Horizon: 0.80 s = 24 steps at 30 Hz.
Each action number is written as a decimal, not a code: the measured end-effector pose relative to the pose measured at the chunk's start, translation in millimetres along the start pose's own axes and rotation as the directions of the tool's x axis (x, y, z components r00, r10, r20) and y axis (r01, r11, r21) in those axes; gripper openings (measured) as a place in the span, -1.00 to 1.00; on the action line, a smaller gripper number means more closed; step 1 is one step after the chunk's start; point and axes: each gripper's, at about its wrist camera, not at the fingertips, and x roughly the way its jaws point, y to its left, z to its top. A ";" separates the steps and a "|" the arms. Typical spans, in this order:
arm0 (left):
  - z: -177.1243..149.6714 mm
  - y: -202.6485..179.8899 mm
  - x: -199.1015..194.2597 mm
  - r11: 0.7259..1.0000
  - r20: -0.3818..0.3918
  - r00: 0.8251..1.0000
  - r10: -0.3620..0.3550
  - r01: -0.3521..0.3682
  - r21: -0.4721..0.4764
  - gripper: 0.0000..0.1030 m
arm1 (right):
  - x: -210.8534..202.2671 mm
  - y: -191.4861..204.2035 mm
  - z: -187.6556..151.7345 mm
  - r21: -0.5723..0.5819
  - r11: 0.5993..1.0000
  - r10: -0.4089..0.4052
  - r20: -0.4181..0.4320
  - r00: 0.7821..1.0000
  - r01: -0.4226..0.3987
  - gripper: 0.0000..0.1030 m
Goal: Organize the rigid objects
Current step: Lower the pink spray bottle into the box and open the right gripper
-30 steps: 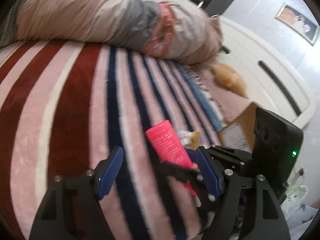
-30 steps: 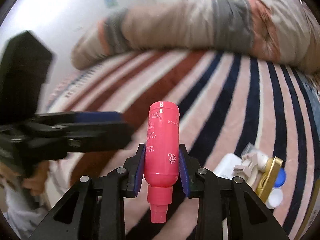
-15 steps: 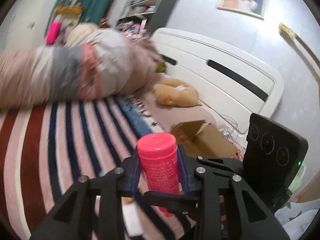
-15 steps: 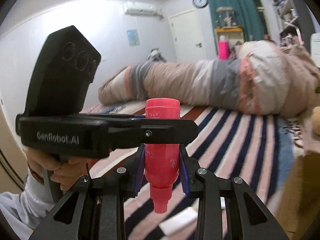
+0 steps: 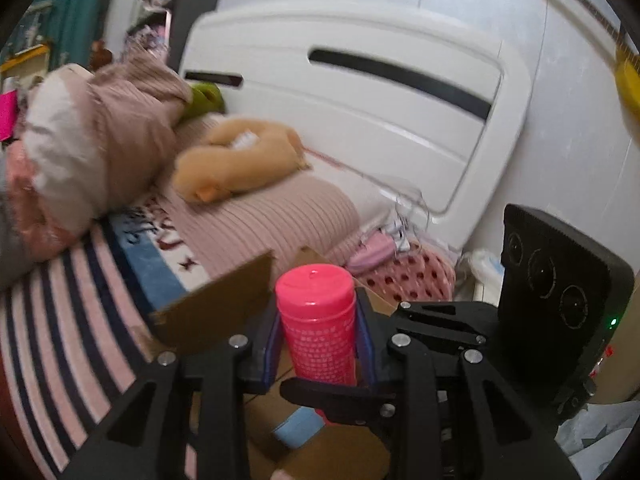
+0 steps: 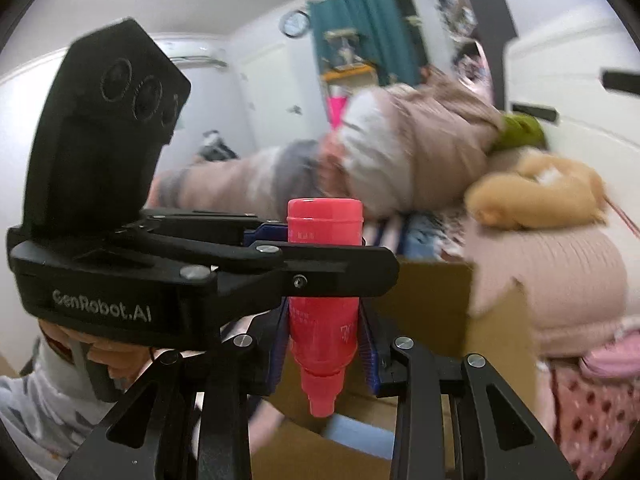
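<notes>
A pink plastic bottle [image 5: 316,320] is held upside down, its flat base up and its neck [image 6: 322,396] pointing down. My left gripper [image 5: 316,344] is shut on its body, blue pads pressing both sides. My right gripper [image 6: 324,348] is shut on the same bottle lower down, near the shoulder. In the right wrist view the left gripper [image 6: 340,268] crosses in from the left, over the bottle. In the left wrist view a finger of the right gripper [image 5: 332,396] passes below the bottle. An open cardboard box [image 5: 224,304] lies under and behind the bottle, on the bed.
A tan plush toy [image 5: 236,164] lies on a pink ribbed pillow [image 5: 272,220] before the white headboard [image 5: 360,120]. A rolled duvet [image 5: 92,140] runs along the back. The striped blanket [image 5: 60,320] covers the bed at left. A person's hand [image 6: 108,356] holds the left gripper.
The left gripper, open beside the bottle a second ago, has shut on it. Both grippers have carried the bottle up from the striped blanket to over the cardboard box near the headboard.
</notes>
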 end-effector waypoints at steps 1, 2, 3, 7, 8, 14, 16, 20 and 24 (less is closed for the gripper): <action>-0.8 -1.8 9.1 1.000 -0.015 1.000 -0.004 0.004 0.001 -0.44 | -0.4 -10.0 -4.7 0.013 1.000 -0.018 -0.020 1.000 0.019 -0.48; -1.8 -4.5 18.9 1.000 -0.032 0.999 -0.011 0.011 0.000 -0.44 | 0.8 -16.9 -7.7 0.020 0.999 -0.038 -0.035 0.999 0.038 -0.48; -2.0 -4.9 29.9 1.000 -0.053 0.998 -0.021 0.021 -0.004 -0.44 | 2.4 -23.5 -10.5 0.026 0.997 -0.066 -0.050 0.997 0.067 -0.48; -3.2 -3.7 54.0 0.999 -0.106 0.994 -0.033 0.031 -0.022 -0.43 | 11.1 -38.6 -20.7 0.021 0.991 -0.131 -0.099 0.986 0.134 -0.48; -4.1 -4.7 58.2 0.999 -0.116 0.993 -0.029 0.027 -0.021 -0.43 | 12.6 -39.7 -22.7 0.011 0.989 -0.143 -0.109 0.984 0.146 -0.48; -8.5 -4.5 61.9 1.000 -0.144 0.990 0.013 -0.015 -0.012 -0.01 | 24.8 -42.1 -27.7 -0.032 0.975 -0.222 -0.164 0.961 0.219 -0.44; -8.6 -1.5 55.4 0.999 -0.130 0.991 0.013 -0.017 -0.027 0.14 | 28.0 -43.1 -26.1 -0.026 0.975 -0.220 -0.168 0.961 0.219 -0.36; -9.2 5.9 33.1 0.998 -0.095 0.995 0.040 -0.045 -0.048 0.17 | 23.6 -39.6 -22.6 -0.024 0.975 -0.223 -0.156 0.962 0.222 -0.29; -13.8 17.2 -7.5 0.994 -0.030 0.996 0.085 -0.086 -0.060 0.30 | 16.5 -26.4 -14.6 -0.038 0.971 -0.237 -0.130 0.963 0.234 -0.22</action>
